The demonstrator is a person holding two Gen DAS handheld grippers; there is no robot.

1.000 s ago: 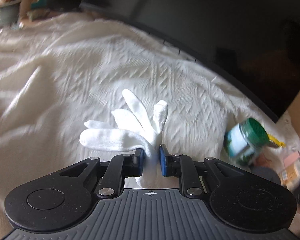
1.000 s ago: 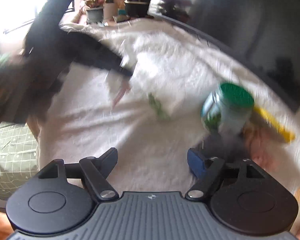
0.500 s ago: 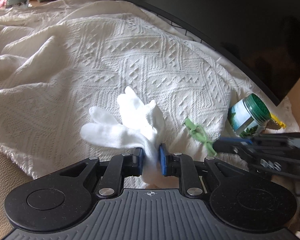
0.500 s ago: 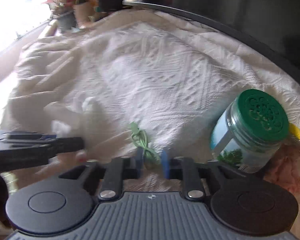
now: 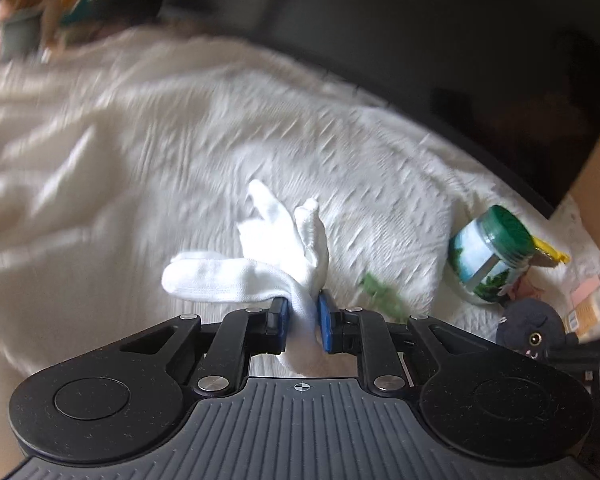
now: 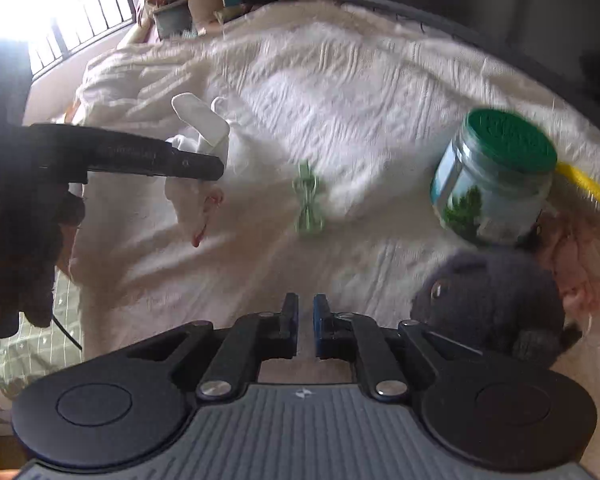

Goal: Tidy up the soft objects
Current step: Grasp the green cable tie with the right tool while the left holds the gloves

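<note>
My left gripper [image 5: 303, 314] is shut on a white glove [image 5: 276, 248] and holds it above the white knitted blanket [image 5: 180, 152]. In the right wrist view the glove [image 6: 204, 136] hangs from the left gripper's fingers [image 6: 188, 164] at the left. My right gripper [image 6: 306, 322] is shut and empty, low over the blanket [image 6: 340, 92]. A green hair tie [image 6: 309, 200] lies ahead of it, also seen in the left wrist view [image 5: 380, 292]. A dark grey plush toy [image 6: 492, 300] sits just right of the right gripper and shows in the left wrist view [image 5: 530, 326].
A glass jar with a green lid [image 6: 496, 184] stands at the right, with a yellow object [image 6: 588, 188] and pink fabric [image 6: 580, 268] beside it. Potted plants [image 6: 172, 4] stand at the far end. A dark screen [image 5: 460, 60] runs along the back.
The right gripper pulled back from the green hair tie, which stays on the blanket, and the plush toy came into view beside it. The left gripper keeps hold of the glove and has shifted.
</note>
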